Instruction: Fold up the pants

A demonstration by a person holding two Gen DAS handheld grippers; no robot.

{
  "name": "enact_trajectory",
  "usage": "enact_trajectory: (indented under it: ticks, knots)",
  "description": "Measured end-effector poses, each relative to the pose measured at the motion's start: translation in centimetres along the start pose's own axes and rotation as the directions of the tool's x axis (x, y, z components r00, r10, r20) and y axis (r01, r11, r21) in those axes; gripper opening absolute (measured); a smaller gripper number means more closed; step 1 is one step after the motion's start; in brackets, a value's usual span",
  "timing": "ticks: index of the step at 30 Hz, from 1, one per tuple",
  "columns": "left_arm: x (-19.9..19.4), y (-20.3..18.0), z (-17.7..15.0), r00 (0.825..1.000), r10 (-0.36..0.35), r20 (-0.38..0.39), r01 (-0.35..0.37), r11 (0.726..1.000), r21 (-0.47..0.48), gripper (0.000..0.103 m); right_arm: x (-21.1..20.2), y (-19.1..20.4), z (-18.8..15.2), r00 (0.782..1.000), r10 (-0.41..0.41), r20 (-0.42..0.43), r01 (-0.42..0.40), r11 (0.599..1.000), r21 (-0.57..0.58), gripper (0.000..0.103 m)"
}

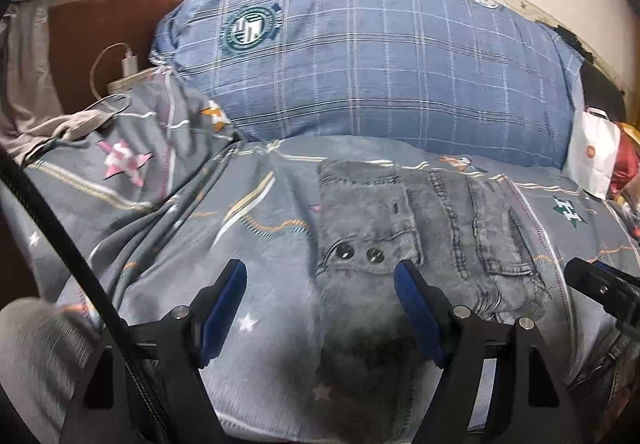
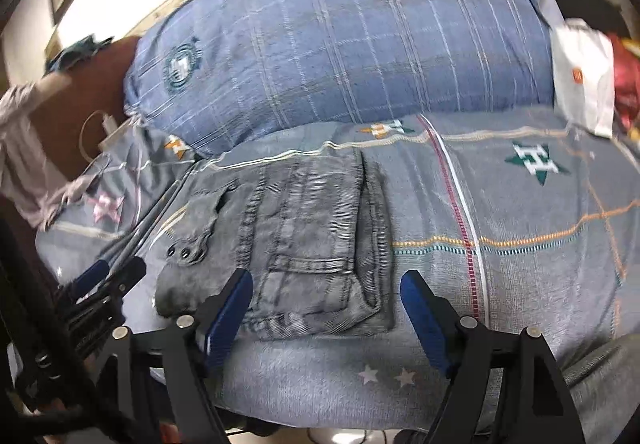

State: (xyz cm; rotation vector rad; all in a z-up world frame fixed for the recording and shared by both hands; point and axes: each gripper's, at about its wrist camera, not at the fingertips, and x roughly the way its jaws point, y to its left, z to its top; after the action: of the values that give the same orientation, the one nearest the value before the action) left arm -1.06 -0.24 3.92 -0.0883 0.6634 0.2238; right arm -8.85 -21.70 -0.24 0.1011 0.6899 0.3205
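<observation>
From the left wrist view we see the left gripper [image 1: 320,280] held just above the bed with its blue-padded fingers [image 1: 416,312] spread wide and nothing between them. The pants [image 1: 404,220], grey washed denim, lie folded into a compact bundle on the patterned grey bedsheet [image 1: 168,228], ahead of the gripper and a little to its right; the right-hand finger sits over the bundle's near edge, close below two metal buttons [image 1: 358,253]. Whether it touches the cloth we cannot tell. Behind the pants a large blue plaid pillow [image 1: 360,56] rests against the headboard. A white charger [image 1: 130,64] with its cable lies at the far left, and a white bag [image 1: 592,156] stands at the pillow's right end. The dark tip of the right gripper [image 1: 604,288] shows at the right edge.

From the right wrist view the right gripper [image 2: 326,284] also stands wide, holding nothing, its fingers straddling the near right part of the bundle (a back pocket faces up between them). The pants [image 2: 296,228] lie left of centre on the bedsheet [image 2: 520,244], well short of the pillow [image 2: 360,36]. A green star print [image 2: 536,162] marks the sheet to the right. The left gripper [image 2: 104,280] appears at the lower left, beside the pants' left edge, too blurred there to judge its opening.
</observation>
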Motion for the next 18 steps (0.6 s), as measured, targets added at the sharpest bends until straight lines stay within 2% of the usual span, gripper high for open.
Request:
enact_trajectory:
  ticks: [5,12,18]
  knots:
    - [-1.2,0.4,-0.4,1.0,-0.004,-0.016,0.004,1.0,-0.017,0.077,-1.1,2.1,-0.9,1.0,0.005,0.02,-0.003,0.997,-0.077,0.08]
    - [-2.4,0.2,-0.9,1.0,0.024,0.015,-0.024,1.0,0.008,0.078,-1.8,2.3,-0.7,0.999,0.045,0.029,-0.043,0.997,-0.066,0.08]
    - [-2.5,0.4,-0.8,0.999,0.035,0.018,-0.036,0.999,0.003,0.081,-1.7,2.7,-0.8,0.999,0.04,0.023,-0.038,0.996,-0.085,0.08]
